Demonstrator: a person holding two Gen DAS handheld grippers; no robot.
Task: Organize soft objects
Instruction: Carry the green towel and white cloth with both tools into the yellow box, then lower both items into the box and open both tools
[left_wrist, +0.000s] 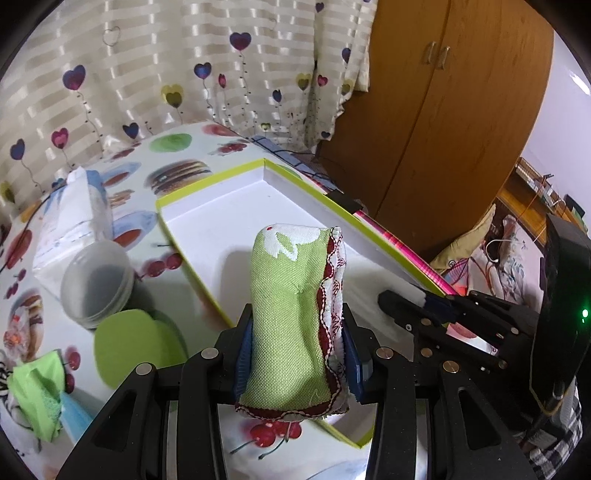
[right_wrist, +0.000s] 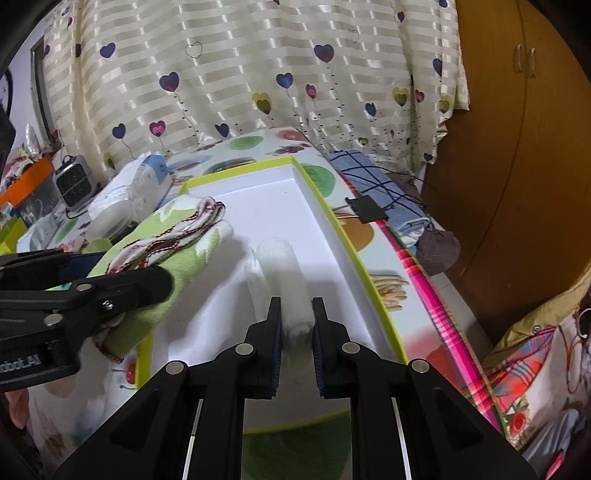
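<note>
A folded green cloth (left_wrist: 284, 295) with red and white trim stands up between the pads of my left gripper (left_wrist: 295, 321), which is shut on it. It hovers over the white tray (left_wrist: 221, 206) with a lime-green rim. In the right wrist view my right gripper (right_wrist: 297, 306) is shut on a rolled white cloth (right_wrist: 280, 266) that lies low over the tray's floor (right_wrist: 258, 206). To its left, the green cloth (right_wrist: 177, 251) juts out of the left gripper (right_wrist: 110, 269). The right gripper (left_wrist: 399, 302) also shows at the right of the left wrist view.
On the fruit-print table left of the tray are a tissue pack (left_wrist: 74, 218), a lidded plastic tub (left_wrist: 96, 284), green round pads (left_wrist: 125, 347) and crumpled green cloth (left_wrist: 37, 398). A binder clip (right_wrist: 369, 210) grips the table edge near a blue checked cloth (right_wrist: 369, 177). A wardrobe (left_wrist: 443, 110) stands behind.
</note>
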